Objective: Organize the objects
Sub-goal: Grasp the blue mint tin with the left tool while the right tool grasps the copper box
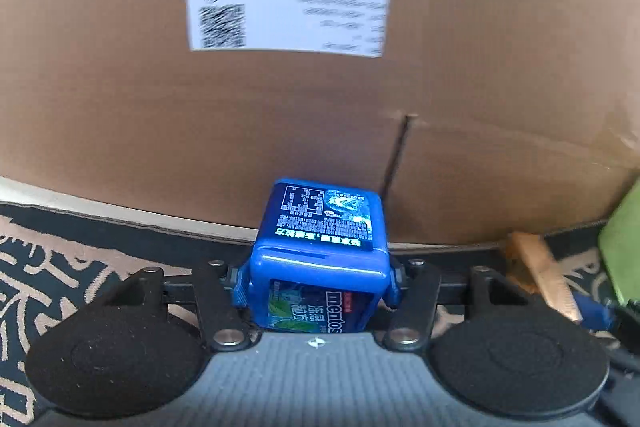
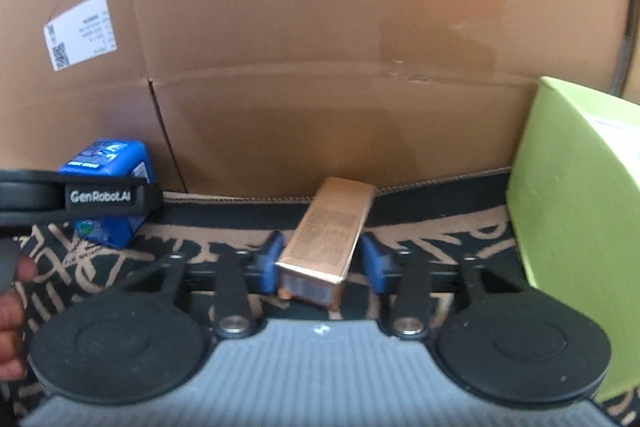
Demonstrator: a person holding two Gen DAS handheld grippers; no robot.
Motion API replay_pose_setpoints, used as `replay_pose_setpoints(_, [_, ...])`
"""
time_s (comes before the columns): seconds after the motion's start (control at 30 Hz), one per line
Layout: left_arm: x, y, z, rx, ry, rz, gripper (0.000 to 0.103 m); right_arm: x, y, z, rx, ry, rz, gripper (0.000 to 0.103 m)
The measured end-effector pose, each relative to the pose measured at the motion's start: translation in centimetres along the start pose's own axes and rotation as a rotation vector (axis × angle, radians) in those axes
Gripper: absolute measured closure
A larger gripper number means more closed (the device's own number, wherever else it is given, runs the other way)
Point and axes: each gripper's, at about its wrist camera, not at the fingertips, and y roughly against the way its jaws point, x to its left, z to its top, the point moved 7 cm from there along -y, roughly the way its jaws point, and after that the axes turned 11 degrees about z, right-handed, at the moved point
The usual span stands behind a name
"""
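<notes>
- Two claws are mine, and I place everything against the big cardboard box (image 2: 320, 27) that stands behind it all.
- Farthest left on the box's front sits a white shipping label (image 1: 288, 5), its print blurred.
- My left claw (image 1: 318, 285) pinches the blue mint box (image 1: 320, 251), a blue pad pressed to each of its sides; the mint box is at the foot of the cardboard box, just left of a vertical slit in the cardboard. From the right-hand camera it appears low against the patterned rug (image 2: 440, 239), though I cannot tell whether it touches.
- My left hand (image 2: 12, 307) shows at the edge of that same view, beside the claw's black strap.
- My right claw (image 2: 318, 267) is spread around the copper carton (image 2: 326, 239), which lies on the rug with its far end close to the cardboard box's bottom edge; the left pad is against the carton, the right pad stands apart from it.
- Rightmost, a green box (image 2: 560, 207) stands on the rug in front of the cardboard box's right part.
</notes>
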Motion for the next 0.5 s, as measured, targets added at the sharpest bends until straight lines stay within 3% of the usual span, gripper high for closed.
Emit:
replay_pose_setpoints(0.13, [-2.0, 3.3, -0.2, -0.045, -0.051, -0.075, 0.042, -0.2, 5.2, -3.1, -0.005, 0.030, 0.057, 0.072])
replay_pose_setpoints(0.3, [-5.7, 8.8, -2.3, -0.057, -0.130, -0.244, 0.042, -1.2, 13.3, -8.3, 0.012, 0.048, 0.070, 0.072])
replay_pose_setpoints(0.5, [-8.9, 16.6, -7.6, -0.065, -0.278, -0.396, 0.042, -3.9, 21.1, -12.9, 0.019, 0.030, -0.047, 0.072])
